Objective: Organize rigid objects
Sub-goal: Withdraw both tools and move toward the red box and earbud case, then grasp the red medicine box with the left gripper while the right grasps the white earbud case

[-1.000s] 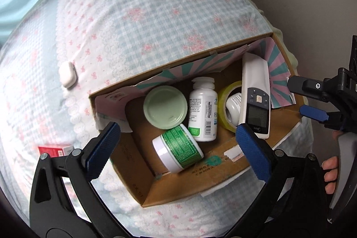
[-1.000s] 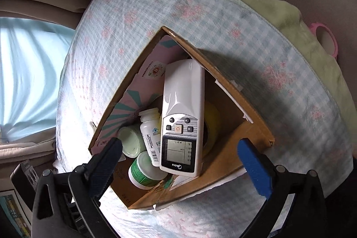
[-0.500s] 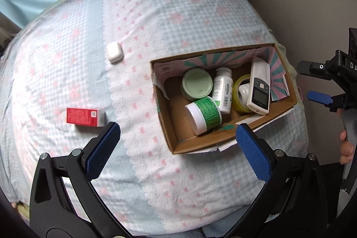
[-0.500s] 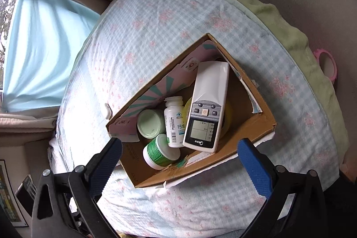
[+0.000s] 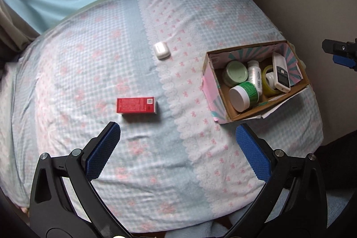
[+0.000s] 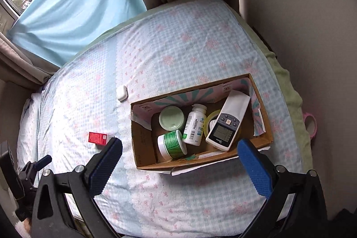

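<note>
Now that both grippers have pulled back from the box (image 5: 223,104), left gripper (image 5: 178,148) and right gripper (image 6: 179,160) gaping wide and empty, the remote (image 6: 227,124) lies inside, leaving the red carton (image 5: 136,106) and white case (image 5: 161,50) on the bed (image 5: 89,59).

Soft daylight came through the curtained window (image 6: 73,12); dim, even, faint shadows. No glare. Strong fisheye bending, dark vignette at edges. Slight softness toward rims.

Black hand-held gripper (image 5: 178,148), textured blue pads (image 5: 101,153), silver screws
</note>
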The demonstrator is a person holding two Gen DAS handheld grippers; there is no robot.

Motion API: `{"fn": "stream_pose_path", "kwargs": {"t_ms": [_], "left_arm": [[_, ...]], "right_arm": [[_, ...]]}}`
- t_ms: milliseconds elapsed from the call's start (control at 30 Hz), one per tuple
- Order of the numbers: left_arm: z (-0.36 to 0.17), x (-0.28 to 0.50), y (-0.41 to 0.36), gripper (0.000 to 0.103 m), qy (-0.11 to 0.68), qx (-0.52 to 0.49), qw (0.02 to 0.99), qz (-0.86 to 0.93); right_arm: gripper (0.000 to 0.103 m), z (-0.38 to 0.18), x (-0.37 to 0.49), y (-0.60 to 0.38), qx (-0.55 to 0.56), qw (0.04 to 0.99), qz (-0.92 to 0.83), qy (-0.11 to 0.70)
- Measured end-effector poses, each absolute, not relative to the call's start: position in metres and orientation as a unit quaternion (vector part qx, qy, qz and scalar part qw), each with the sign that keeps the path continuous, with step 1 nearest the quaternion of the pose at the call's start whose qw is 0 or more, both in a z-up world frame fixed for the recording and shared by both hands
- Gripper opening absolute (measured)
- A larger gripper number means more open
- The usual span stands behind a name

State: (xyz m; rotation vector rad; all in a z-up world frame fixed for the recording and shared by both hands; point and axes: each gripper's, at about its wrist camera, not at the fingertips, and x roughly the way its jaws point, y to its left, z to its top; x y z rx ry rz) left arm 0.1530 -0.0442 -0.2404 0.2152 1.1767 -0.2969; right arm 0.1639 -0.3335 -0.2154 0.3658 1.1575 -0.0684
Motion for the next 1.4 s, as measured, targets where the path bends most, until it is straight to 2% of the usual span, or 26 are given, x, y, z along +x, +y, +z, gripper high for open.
{"fn": "stream_pose_path", "kwargs": {"t_ms": [300, 533, 700, 1033, 1233, 1333, 1400], "left_arm": [[-0.240, 0.168, 0.030, 0.103, 0.531, 0.167, 0.802, -0.216], [-0.282, 0.194, 0.051, 0.103, 0.500, 0.283, 0.756, -0.314], [-0.324, 0.214, 0.051, 0.103, 0.498, 0.361, 0.702, -0.359], [-0.400, 0.242, 0.028, 0.103, 0.434, 0.467, 0.610, -0.471], [-0.444, 0.257, 0.015, 0.103, 0.429, 0.495, 0.566, -0.501], [-0.464, 0.261, 0.011, 0.103, 0.430, 0.499, 0.551, -0.512], [-0.475, 0.263, 0.009, 0.102, 0.430, 0.502, 0.545, -0.515]], "right_arm": [[0.103, -0.199, 0.178, -0.253, 0.146, 0.828, -0.044, 0.540], [0.103, -0.215, 0.206, -0.194, 0.125, 0.828, -0.051, 0.545], [0.103, -0.249, 0.236, -0.169, 0.127, 0.820, -0.037, 0.558], [0.103, -0.323, 0.321, -0.138, 0.067, 0.801, 0.023, 0.594], [0.103, -0.384, 0.374, -0.126, 0.034, 0.784, 0.049, 0.617], [0.100, -0.416, 0.398, -0.120, 0.022, 0.777, 0.059, 0.626], [0.094, -0.437, 0.412, -0.117, 0.019, 0.768, 0.064, 0.636]]}}
